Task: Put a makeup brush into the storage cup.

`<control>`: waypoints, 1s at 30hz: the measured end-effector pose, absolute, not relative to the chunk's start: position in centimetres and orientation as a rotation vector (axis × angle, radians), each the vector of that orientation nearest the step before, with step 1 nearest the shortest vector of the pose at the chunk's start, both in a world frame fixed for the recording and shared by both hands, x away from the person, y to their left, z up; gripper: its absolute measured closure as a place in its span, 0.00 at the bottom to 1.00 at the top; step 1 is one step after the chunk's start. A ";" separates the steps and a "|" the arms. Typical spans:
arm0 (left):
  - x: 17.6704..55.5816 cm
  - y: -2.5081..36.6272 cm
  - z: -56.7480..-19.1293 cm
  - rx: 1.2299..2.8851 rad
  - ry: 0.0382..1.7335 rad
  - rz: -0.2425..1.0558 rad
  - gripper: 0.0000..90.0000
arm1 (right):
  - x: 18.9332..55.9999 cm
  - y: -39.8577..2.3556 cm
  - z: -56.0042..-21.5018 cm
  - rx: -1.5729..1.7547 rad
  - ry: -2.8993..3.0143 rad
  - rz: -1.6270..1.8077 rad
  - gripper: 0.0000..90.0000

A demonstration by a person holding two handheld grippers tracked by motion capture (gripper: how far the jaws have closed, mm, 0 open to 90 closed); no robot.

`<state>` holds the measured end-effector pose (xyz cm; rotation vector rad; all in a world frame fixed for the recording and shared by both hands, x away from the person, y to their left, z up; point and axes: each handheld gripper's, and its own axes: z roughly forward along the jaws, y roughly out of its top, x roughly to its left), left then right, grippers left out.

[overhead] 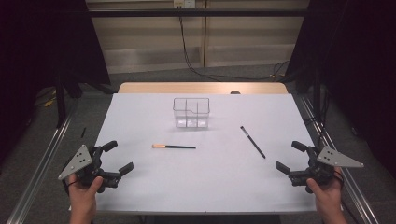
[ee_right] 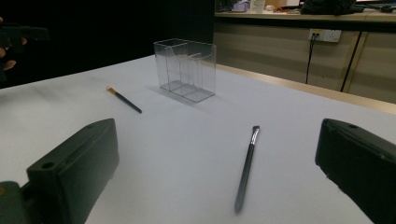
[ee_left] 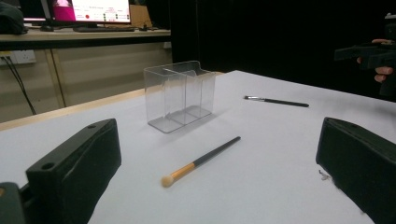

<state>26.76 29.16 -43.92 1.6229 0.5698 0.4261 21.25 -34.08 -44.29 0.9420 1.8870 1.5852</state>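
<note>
A clear divided organizer (overhead: 191, 112) stands upright toward the far middle of the white desk (overhead: 140, 186), empty. Nearer the person than the organizer, slightly to its left, lies a brush with an orange ferrule (overhead: 173, 146), flat on the desk. Off to the organizer's right lies a slim dark brush (overhead: 252, 141), angled. The left gripper (overhead: 116, 158) hovers well left of the organizer with its jaws spread wide around nothing. The right gripper (overhead: 292, 157), well right of it, is spread wide too.

Dim, even overhead light; bright white table (overhead: 201, 177), dark surroundings, soft shadows, mild blur.
</note>
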 end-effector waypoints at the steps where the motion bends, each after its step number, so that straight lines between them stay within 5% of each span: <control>1: 26.8 29.1 -44.0 1.619 0.568 0.425 0.00 | 21.2 -34.1 -44.3 0.940 1.888 1.587 0.00; 30: 29.1 26.6 -43.0 1.671 0.518 0.436 0.00 | 21.4 -34.2 -44.4 0.944 1.875 1.604 0.00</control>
